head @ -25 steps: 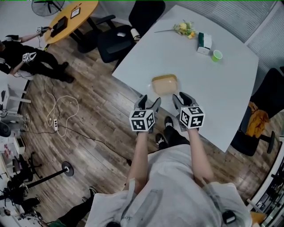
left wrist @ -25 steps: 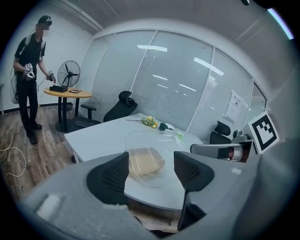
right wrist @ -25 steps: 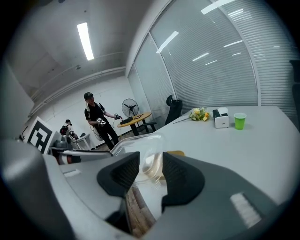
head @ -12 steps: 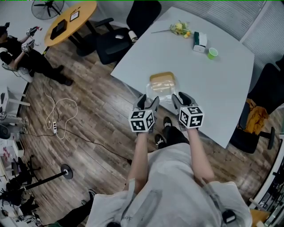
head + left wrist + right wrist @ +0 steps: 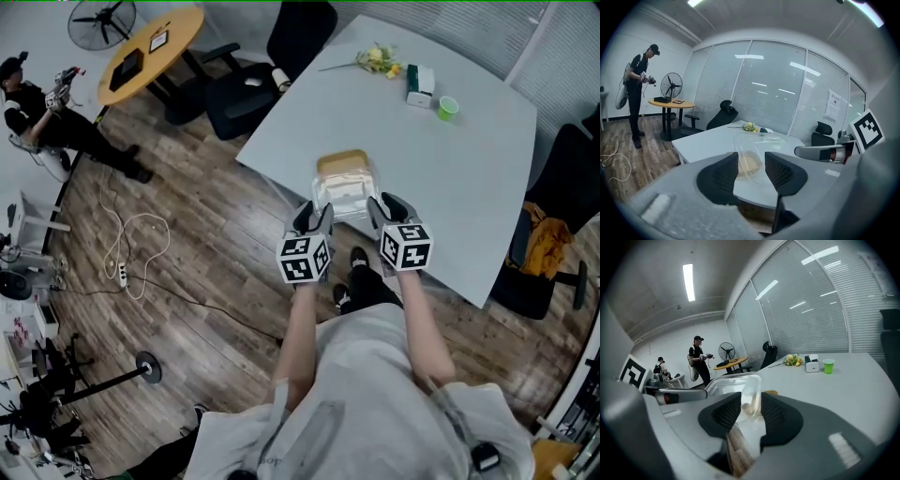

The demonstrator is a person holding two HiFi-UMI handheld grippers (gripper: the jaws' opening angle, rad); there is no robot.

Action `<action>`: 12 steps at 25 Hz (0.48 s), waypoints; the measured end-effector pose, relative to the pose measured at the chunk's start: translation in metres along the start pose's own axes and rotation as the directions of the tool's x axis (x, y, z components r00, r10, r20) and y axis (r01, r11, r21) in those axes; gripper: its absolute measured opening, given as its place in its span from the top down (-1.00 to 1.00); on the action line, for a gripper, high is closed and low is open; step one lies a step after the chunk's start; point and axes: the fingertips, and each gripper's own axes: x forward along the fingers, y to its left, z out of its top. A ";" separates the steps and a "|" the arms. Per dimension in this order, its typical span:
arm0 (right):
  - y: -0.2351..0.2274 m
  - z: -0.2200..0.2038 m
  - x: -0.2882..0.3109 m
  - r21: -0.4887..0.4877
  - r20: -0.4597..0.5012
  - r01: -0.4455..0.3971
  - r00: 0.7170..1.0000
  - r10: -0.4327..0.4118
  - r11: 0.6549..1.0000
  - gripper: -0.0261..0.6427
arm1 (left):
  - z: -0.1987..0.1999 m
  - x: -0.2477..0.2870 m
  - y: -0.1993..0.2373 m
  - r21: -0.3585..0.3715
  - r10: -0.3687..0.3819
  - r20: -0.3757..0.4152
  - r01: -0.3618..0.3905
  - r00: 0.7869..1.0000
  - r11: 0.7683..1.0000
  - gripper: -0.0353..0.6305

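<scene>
A white table (image 5: 469, 178) stands on a wood-plank floor (image 5: 187, 309). At its far end lie yellow flowers (image 5: 380, 58), with a small box (image 5: 419, 84) just beside them and a green cup (image 5: 447, 109) near the box. Black office chairs (image 5: 248, 89) are gathered at the far left corner. Beyond them is a round wooden table (image 5: 150, 42) and a fan (image 5: 101, 11). A person in black (image 5: 47, 122) is near that table. A white cable (image 5: 131, 248) loops across the floor. On the right, a yellow cloth (image 5: 539, 253) hangs on another chair.
</scene>
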 end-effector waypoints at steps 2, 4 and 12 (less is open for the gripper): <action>0.000 -0.002 -0.003 -0.006 -0.003 0.016 1.000 -0.016 1.000 0.54 | 0.000 -0.002 -0.001 0.006 0.015 0.004 -0.015 1.000 1.000 0.39; 0.001 -0.003 -0.005 -0.012 -0.004 0.027 1.000 -0.027 1.000 0.56 | 0.001 -0.004 -0.001 0.006 0.024 0.008 -0.024 1.000 1.000 0.40; -0.001 -0.001 -0.009 -0.045 0.000 0.043 0.999 -0.043 0.998 0.63 | 0.003 -0.004 -0.003 0.007 0.016 0.018 -0.017 1.000 1.000 0.40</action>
